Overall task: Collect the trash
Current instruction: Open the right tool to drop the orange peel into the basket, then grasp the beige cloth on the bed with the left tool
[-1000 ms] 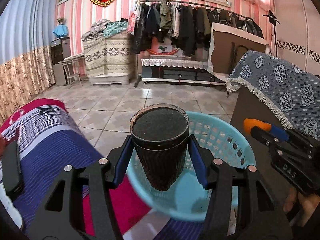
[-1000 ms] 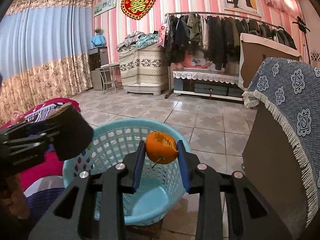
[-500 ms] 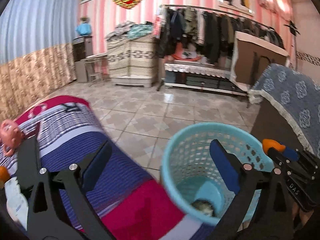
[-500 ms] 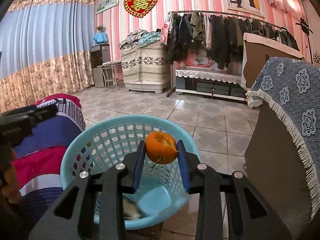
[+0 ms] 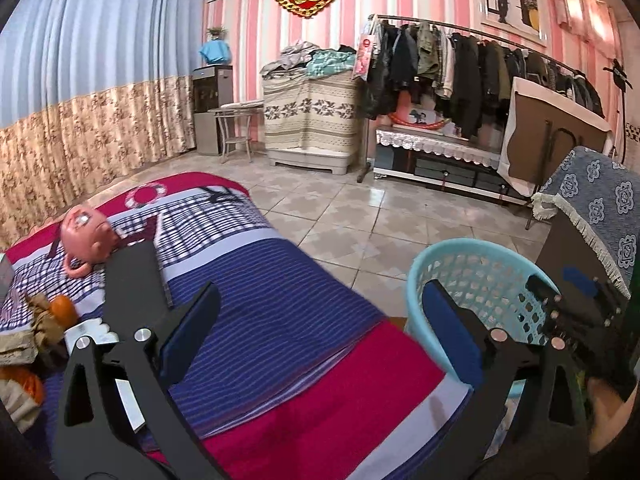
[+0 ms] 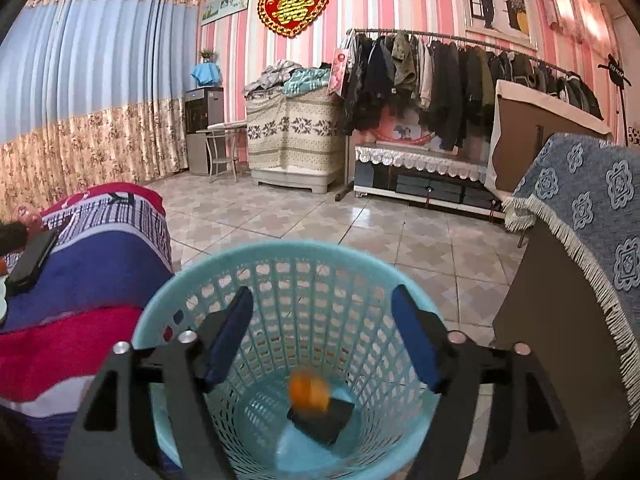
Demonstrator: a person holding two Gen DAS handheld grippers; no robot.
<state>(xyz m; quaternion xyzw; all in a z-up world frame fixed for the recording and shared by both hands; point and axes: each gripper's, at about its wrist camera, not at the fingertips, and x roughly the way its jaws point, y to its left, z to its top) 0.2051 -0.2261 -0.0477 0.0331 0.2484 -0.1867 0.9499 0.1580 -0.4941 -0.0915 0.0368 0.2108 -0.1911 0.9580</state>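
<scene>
A light-blue mesh trash basket (image 6: 280, 272) stands on the floor beside the bed; it also shows in the left wrist view (image 5: 472, 268). Inside it lie a dark cup (image 6: 324, 416) and a blurred orange peel (image 6: 308, 392) on top of the cup. My right gripper (image 6: 320, 344) is open and empty over the basket's mouth. My left gripper (image 5: 320, 344) is open and empty over the striped bedspread (image 5: 272, 312). More orange peel (image 5: 60, 308) and crumpled brown scraps (image 5: 28, 340) lie on the bed at the left.
A pink doll head (image 5: 86, 236) and a flat black device (image 5: 132, 280) lie on the bed. A cabinet draped with a blue fringed cloth (image 6: 592, 216) stands right of the basket. Tiled floor (image 6: 320, 216) stretches to a clothes rack (image 6: 440, 80) at the far wall.
The left gripper opened, dropped the dark cup into the basket and swung left over the bed. The right gripper opened and the orange peel fell into the basket.
</scene>
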